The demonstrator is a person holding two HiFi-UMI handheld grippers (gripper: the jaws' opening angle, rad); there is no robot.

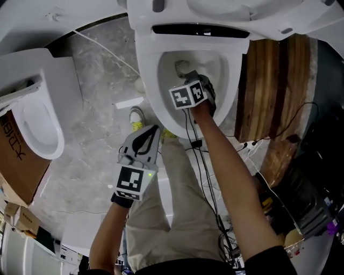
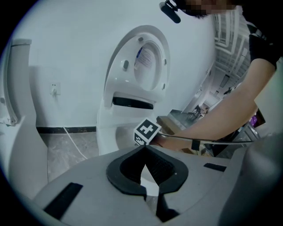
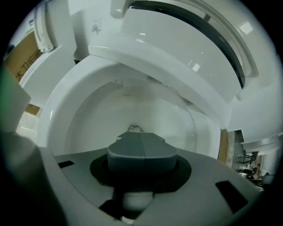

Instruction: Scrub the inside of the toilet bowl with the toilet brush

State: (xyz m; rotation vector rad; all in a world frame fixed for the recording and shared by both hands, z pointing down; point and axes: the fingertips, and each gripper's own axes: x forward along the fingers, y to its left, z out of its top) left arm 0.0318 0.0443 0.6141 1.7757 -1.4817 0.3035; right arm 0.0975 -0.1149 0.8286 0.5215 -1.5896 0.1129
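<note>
The white toilet bowl (image 1: 151, 91) stands open with its lid (image 1: 252, 16) raised. My right gripper (image 1: 192, 77) reaches down into the bowl (image 3: 84, 114). It is shut on the toilet brush, whose white handle (image 3: 136, 201) shows under the closed jaws in the right gripper view (image 3: 140, 137). The brush head (image 1: 183, 67) sits low in the bowl by the drain and just peeks past the jaw tips (image 3: 131, 128). My left gripper (image 1: 152, 132) hangs outside the bowl, in front of it, shut and empty (image 2: 145, 170). The left gripper view shows the toilet (image 2: 106, 132) and the right arm.
A second white toilet (image 1: 32, 123) stands at the left, with a cardboard box (image 1: 16, 161) beside it. Wooden boards (image 1: 274, 91) lean at the right. Cables (image 1: 201, 161) trail along the right arm to the floor. A shoe (image 1: 137, 118) rests near the bowl's base.
</note>
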